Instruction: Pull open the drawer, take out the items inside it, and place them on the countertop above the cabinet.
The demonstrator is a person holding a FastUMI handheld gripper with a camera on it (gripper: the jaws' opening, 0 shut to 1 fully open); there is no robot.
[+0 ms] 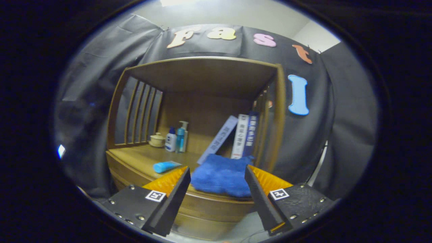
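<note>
A: Going from the left, what stands on the table (135, 158) of the cabinet?

B: At the back left is a small cream pot with a lid (157, 139). Just beside it are a white bottle with a blue cap (170, 140) and a blue pump bottle (181, 136). Their labels are too small to read. Nearer the front lies a blue tube (166, 166), on its side.

A: And more to the right?

B: Three books. One pale book (218, 139) leans against a white book (239, 136), and a dark blue book (250, 132) stands upright next to that. The spines carry writing, but I cannot make it out.

A: Where is the cloth?

B: The blue cloth (223, 175) lies on the front edge of the table, in front of the books, between the fingers and a little beyond them.

A: What about the gripper (217, 177)?

B: Its fingers are wide apart and hold nothing. Each finger carries a small square marker.

A: And the drawer?

B: The curved wooden drawer front (216, 211) is below the table edge, between the fingers. I cannot tell whether it is pulled out.
</note>
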